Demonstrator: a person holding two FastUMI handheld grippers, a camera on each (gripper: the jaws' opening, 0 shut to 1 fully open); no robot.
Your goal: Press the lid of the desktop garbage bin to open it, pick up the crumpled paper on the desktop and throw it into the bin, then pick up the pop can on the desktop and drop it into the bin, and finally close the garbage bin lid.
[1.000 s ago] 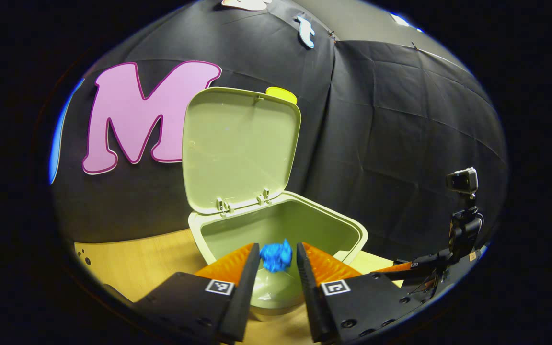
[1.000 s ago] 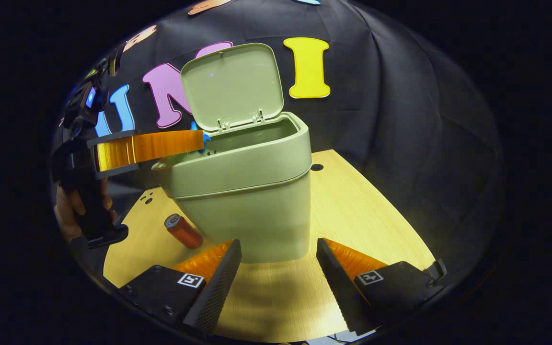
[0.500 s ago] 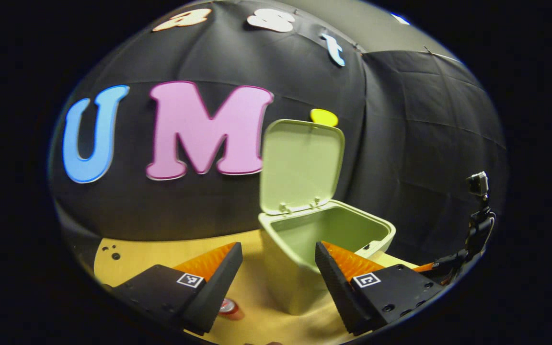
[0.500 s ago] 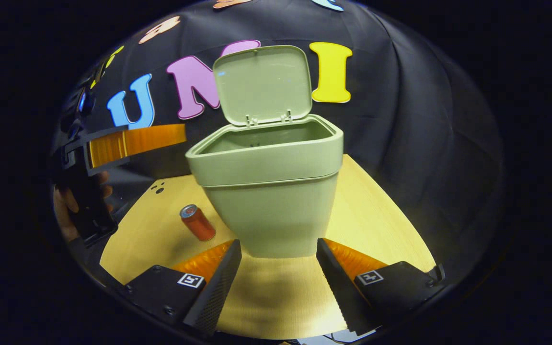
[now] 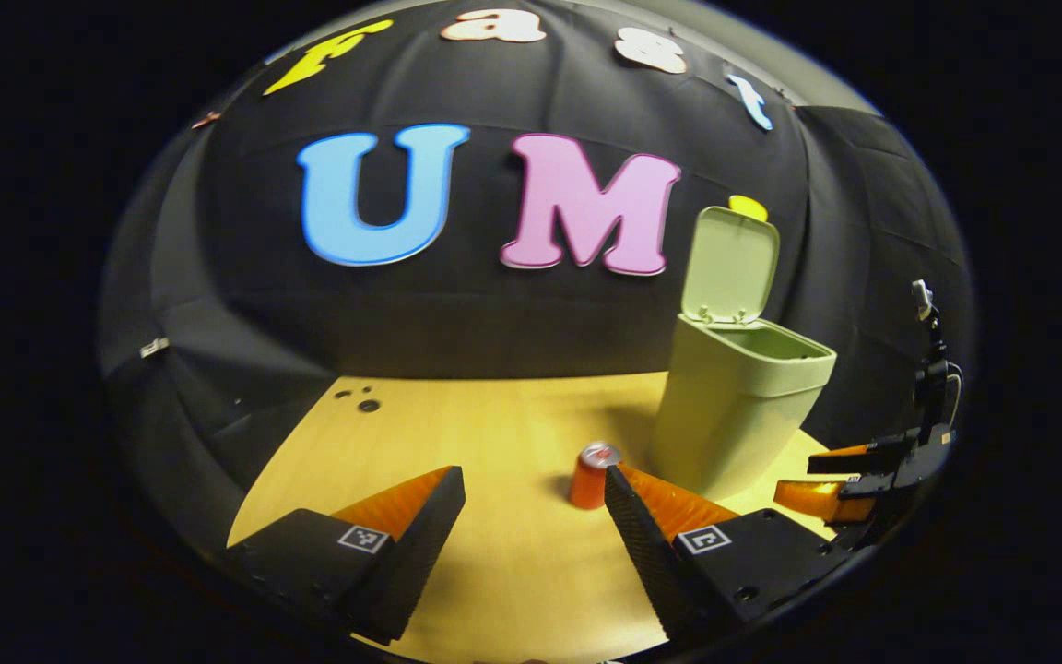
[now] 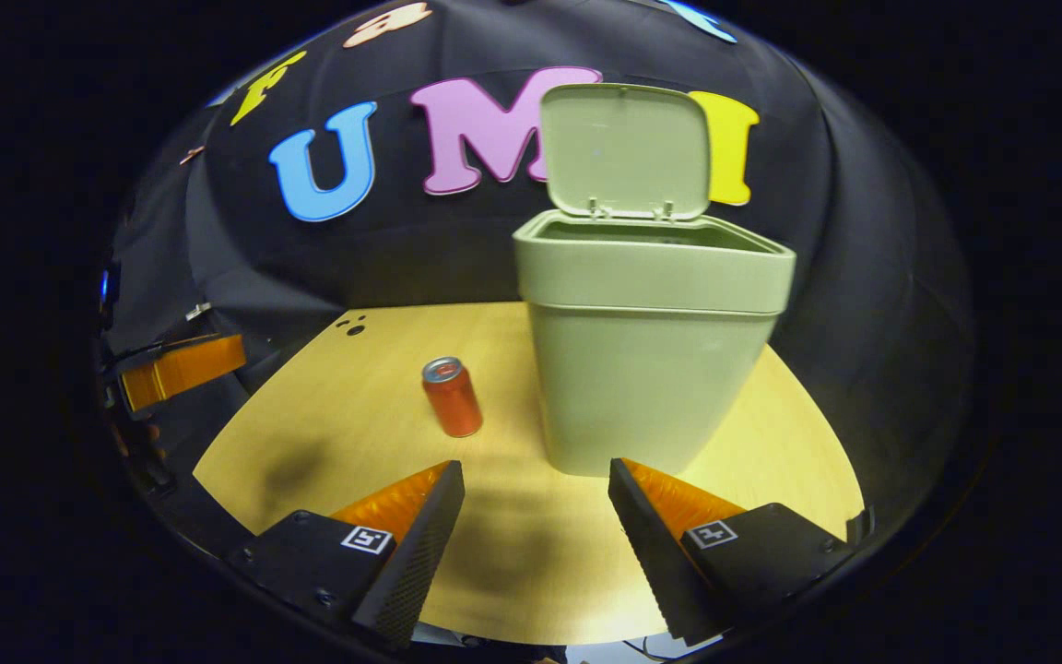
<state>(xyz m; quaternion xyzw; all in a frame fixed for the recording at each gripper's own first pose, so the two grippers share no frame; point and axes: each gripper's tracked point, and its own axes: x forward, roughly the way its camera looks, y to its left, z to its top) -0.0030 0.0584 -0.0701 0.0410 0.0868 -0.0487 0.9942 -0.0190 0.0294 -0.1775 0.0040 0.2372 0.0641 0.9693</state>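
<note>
Both hand-held grippers stand wide apart in the fingers and hold nothing. From the left gripper view, the left hand-held gripper (image 5: 534, 480) hovers low over the wooden tabletop (image 5: 457, 433), and the pop can (image 5: 592, 475) stands upright just ahead of it, close against the tip of its right-hand finger rather than between the two. Beyond the can and a little further to that side stands the green garbage bin (image 5: 734, 406), its lid (image 5: 729, 263) tipped up and open against the dark wall. Further still to that side, at the edge of the same view, is the right hand-held gripper, well apart from the can.

From the right gripper view, the right hand-held gripper (image 6: 536, 484) faces the garbage bin (image 6: 651, 369) almost head on; the bin sits just ahead of its fingers and slightly toward the right-hand one, lid (image 6: 625, 152) raised. The pop can (image 6: 452, 397) stands upright ahead and to the left of the gap, near the bin's side but not touching it. I cannot see into the bin from here. Far off to the left of this view, the left hand-held gripper hangs beyond the tabletop's (image 6: 356, 424) edge.
</note>
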